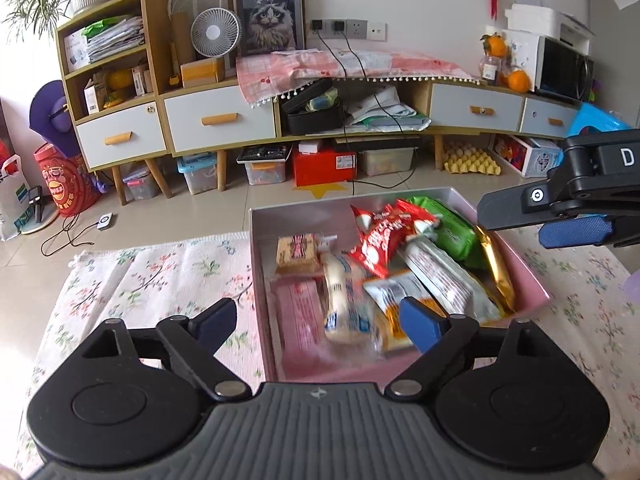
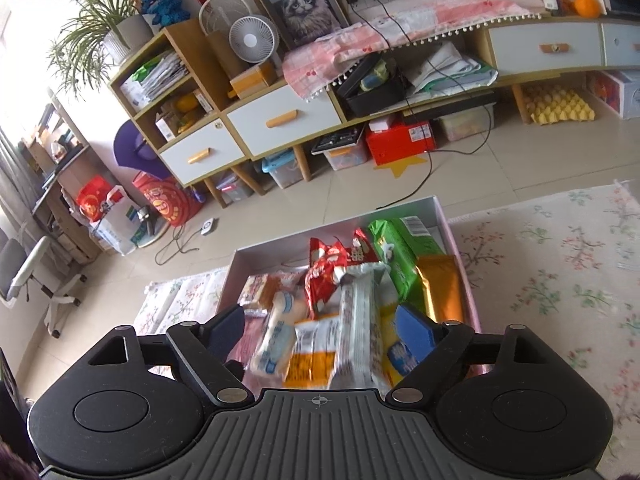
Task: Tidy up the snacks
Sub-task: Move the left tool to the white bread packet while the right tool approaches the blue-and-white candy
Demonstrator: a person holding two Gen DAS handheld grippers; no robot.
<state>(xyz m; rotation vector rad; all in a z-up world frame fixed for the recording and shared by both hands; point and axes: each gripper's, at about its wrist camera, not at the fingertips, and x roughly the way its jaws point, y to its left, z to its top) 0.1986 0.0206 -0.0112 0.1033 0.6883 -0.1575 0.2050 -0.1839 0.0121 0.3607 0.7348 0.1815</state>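
A pink box (image 1: 529, 278) sits on a floral cloth and holds several snack packets. Among them are a red packet (image 1: 380, 240), a green packet (image 1: 452, 228), a gold packet (image 1: 498, 268), a biscuit pack (image 1: 298, 254) and a long white packet (image 1: 448, 276). My left gripper (image 1: 316, 312) hovers open over the box's near end, its pads touching nothing. In the right wrist view, my right gripper (image 2: 320, 314) is open above the same box (image 2: 448, 216), over the white packet (image 2: 358, 332). The left wrist view shows the right gripper (image 1: 512, 226) at the box's far right corner.
The floral cloth (image 1: 160, 280) spreads to both sides of the box. Beyond it lies tiled floor with a cable and a small white device (image 1: 106, 222). A long cabinet with drawers (image 1: 220, 120) stands against the back wall, with storage boxes under it.
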